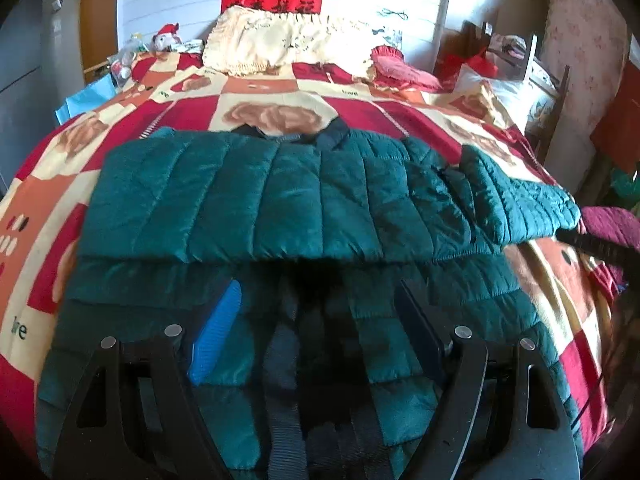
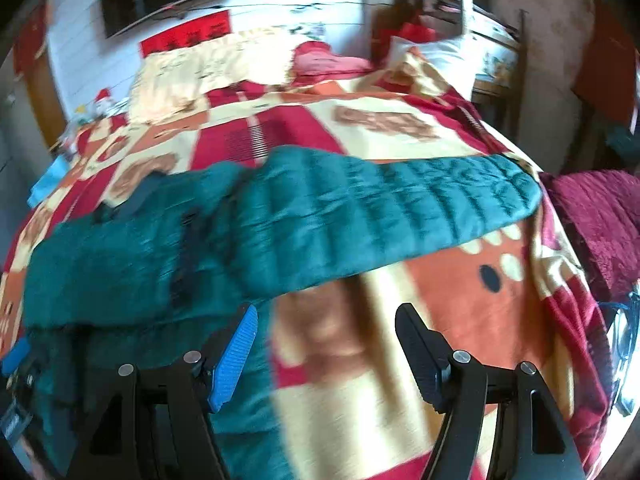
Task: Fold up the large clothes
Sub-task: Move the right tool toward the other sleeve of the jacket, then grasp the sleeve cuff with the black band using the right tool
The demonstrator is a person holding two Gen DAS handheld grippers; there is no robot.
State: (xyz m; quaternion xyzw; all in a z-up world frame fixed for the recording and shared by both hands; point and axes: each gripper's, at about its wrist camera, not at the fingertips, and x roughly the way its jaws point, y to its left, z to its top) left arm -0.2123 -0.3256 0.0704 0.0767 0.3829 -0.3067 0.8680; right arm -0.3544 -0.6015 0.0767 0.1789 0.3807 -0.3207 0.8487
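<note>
Left wrist view: your left tool [image 1: 316, 332] hangs apart over the green jacket [image 1: 256, 196]; your right tool [image 2: 324, 344], also apart, faces its unfolded right sleeve [image 2: 400, 208].

The teal puffer jacket [image 1: 248, 192] is quilted cloth with a faint satin sheen, stitched into padded channels; its sleeve [image 2: 400, 204] shows the same ribbed quilting. The bedspread [image 1: 360, 108] beneath is soft, matt, fleecy fabric printed in red, cream and orange. A fringed cream pillow [image 1: 280, 40] looks like woven cloth. A dark red blanket [image 2: 596, 216] appears plush and matt. The left gripper [image 1: 316, 328] and right gripper [image 2: 326, 356] are matt black plastic with small shiny metal pins, each carrying a ribbed blue rubbery pad [image 2: 234, 356].
</note>
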